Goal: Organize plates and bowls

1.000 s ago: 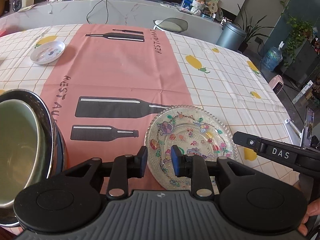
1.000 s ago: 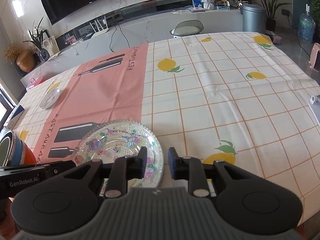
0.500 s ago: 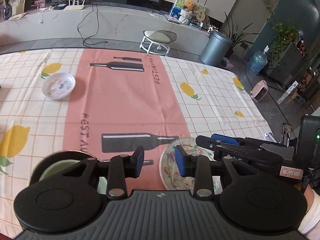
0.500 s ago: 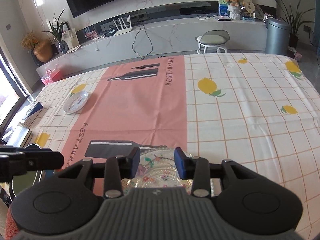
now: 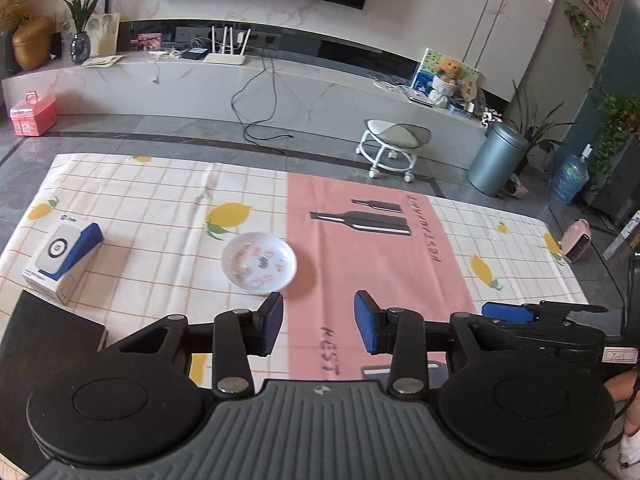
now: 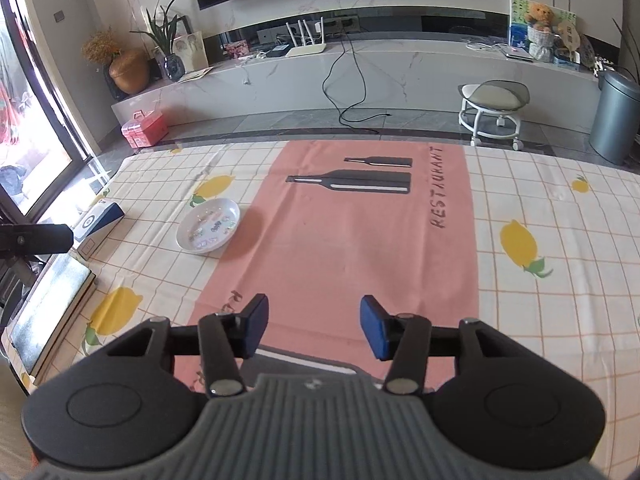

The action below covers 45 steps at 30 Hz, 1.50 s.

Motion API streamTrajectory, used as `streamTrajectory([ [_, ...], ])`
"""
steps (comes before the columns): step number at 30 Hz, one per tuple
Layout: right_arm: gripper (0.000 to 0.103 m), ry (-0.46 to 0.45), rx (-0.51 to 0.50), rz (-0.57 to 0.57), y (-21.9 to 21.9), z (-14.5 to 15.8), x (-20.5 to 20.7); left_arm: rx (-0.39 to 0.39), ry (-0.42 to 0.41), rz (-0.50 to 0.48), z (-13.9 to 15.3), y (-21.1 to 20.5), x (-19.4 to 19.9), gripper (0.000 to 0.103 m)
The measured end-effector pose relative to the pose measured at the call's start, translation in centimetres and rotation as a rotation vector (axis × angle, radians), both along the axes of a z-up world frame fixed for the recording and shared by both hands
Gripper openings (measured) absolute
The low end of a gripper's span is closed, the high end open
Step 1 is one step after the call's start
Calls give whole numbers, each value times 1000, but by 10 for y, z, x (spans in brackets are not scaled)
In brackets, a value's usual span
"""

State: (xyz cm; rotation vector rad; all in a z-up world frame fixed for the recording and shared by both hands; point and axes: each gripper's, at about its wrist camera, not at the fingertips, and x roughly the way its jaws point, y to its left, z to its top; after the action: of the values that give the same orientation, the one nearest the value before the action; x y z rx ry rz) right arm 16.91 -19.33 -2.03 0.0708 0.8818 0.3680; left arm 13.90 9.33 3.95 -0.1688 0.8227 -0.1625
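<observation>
A small white dish with coloured pictures (image 5: 259, 261) (image 6: 209, 225) lies on the checked cloth just left of the pink runner (image 5: 376, 248) (image 6: 348, 248). My left gripper (image 5: 319, 328) hangs above the table short of the dish, jaws opening, nothing between the blue pads. My right gripper (image 6: 314, 330) is over the runner, jaws opening too, nothing between them; its body (image 5: 540, 320) shows at the right of the left wrist view. The glass plate and the bowls lie below both views, hidden.
A white and blue box (image 5: 60, 256) (image 6: 98, 220) and a dark book (image 5: 44, 332) (image 6: 48, 300) lie at the table's left edge. Beyond the far edge stand a stool (image 5: 394, 142), a bin (image 5: 498, 160) and a long bench with cables.
Both grippers rose and drew back from the glass plate and the stacked bowls, which dropped out of view. Their jaws spread wider. More of the table and room shows now.
</observation>
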Motion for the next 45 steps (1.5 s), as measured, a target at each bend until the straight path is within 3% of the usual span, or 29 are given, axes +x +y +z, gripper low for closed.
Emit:
streamTrajectory([
  [6,52,31,-18,81,48,-8,45,-69,38,15,-28,36,40,45],
  [10,47,85,72,135,71,-25,75,-119,42,36,-55,54,61,45],
  [16,36,207,188,96,95,-63,122,-208,78,93,-98,76,90,45],
  [23,30,277,218,31,112,-93,154,-290,134,180,-137,90,114,42],
  [29,30,311,246,3,119,-105,166,-294,148,191,-147,89,121,33],
  [32,26,304,250,7,123,-106,167,-292,158,187,-150,88,122,22],
  [36,10,317,258,11,126,-108,167,-268,169,180,-154,83,125,11],
  [38,4,317,260,0,127,-109,167,-255,166,184,-154,82,124,8],
  [45,3,305,278,-17,120,-98,157,-261,150,181,-135,77,111,7],
])
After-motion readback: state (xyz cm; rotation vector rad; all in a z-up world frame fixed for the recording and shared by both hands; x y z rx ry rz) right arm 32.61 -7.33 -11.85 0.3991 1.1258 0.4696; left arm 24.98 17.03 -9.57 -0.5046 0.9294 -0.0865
